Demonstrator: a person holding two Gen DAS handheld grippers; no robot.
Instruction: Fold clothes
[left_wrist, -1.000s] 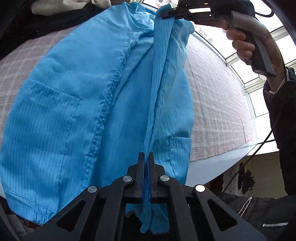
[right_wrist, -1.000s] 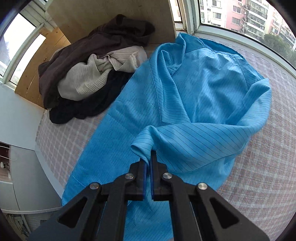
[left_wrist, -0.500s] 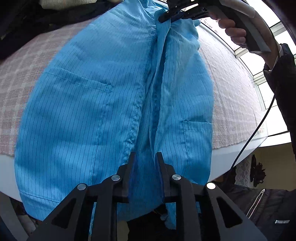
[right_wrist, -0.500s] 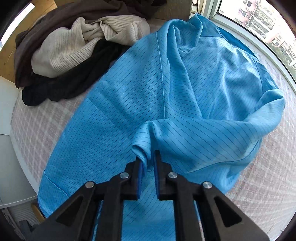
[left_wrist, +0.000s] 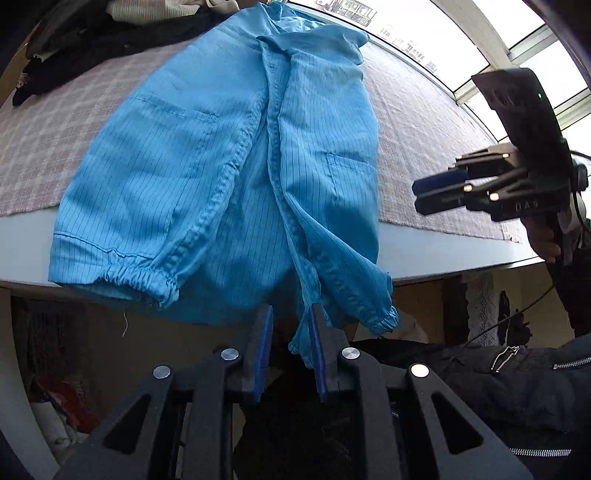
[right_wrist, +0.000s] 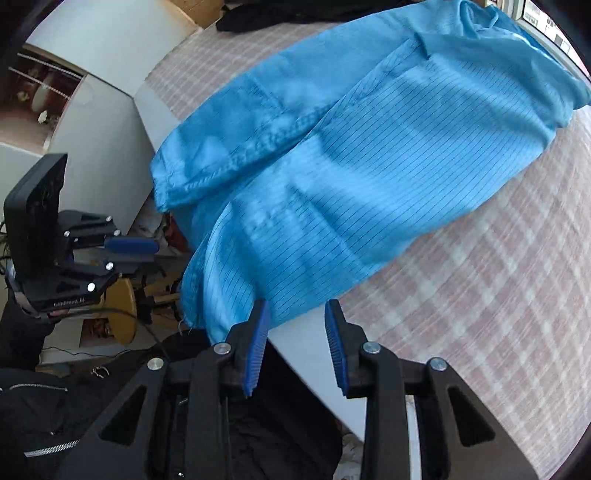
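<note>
A blue pinstriped jacket (left_wrist: 207, 173) lies on the checked tablecloth (left_wrist: 424, 122), both sleeves folded in along its front, its hem and elastic cuffs hanging over the near table edge. It also shows in the right wrist view (right_wrist: 369, 155). My left gripper (left_wrist: 290, 328) is open just below the hanging hem, a fold of cloth loose against its right finger. My right gripper (right_wrist: 295, 325) is open and empty at the table edge beside the jacket's lower corner; in the left wrist view (left_wrist: 428, 194) it hangs off the jacket's right side.
A pile of dark and cream clothes (left_wrist: 92, 29) lies at the far end of the table. The white table edge (left_wrist: 443, 236) runs across in front. Windows (left_wrist: 498, 37) stand behind the table. The person's dark jacket (left_wrist: 517, 387) is below.
Both grippers opened and let go of the blue jacket, then drew back toward the near table edge. The lifted front edge and sleeve now lie flat on the jacket.
</note>
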